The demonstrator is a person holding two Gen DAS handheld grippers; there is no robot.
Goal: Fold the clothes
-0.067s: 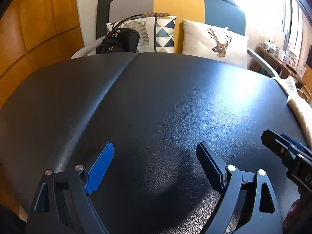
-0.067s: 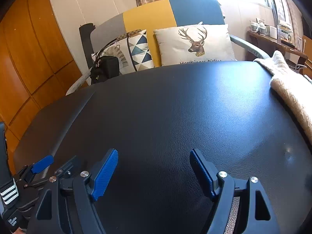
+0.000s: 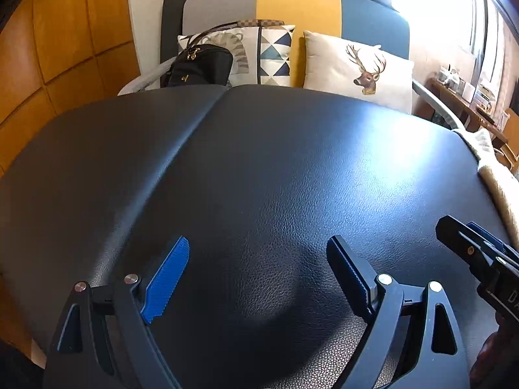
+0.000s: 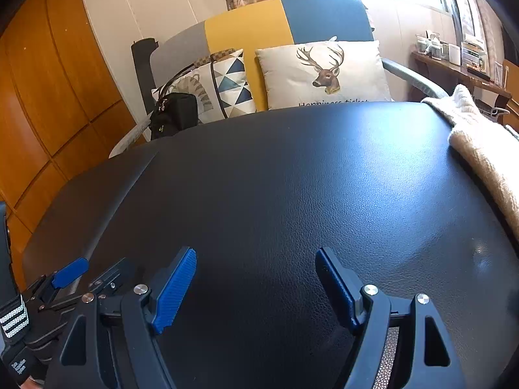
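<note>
A cream knitted garment (image 4: 480, 152) lies along the right edge of the black leather-look surface (image 4: 292, 178); the left wrist view catches only a strip of it (image 3: 499, 188) at far right. My left gripper (image 3: 258, 259) hovers over the bare surface (image 3: 259, 178), open, nothing between its blue pads. My right gripper (image 4: 256, 272) is also open and empty, well left of the garment. Each gripper shows in the other's view: the right one (image 3: 476, 256) at the right edge, the left one (image 4: 61, 282) at lower left.
Behind the surface stands a sofa (image 3: 292, 6) in grey, yellow and blue with a deer cushion (image 3: 360, 68), a triangle-pattern cushion (image 3: 272, 55) and a black handbag (image 3: 201, 68). Orange wood panels (image 3: 65, 32) line the left wall. A cluttered shelf (image 4: 454, 58) sits at far right.
</note>
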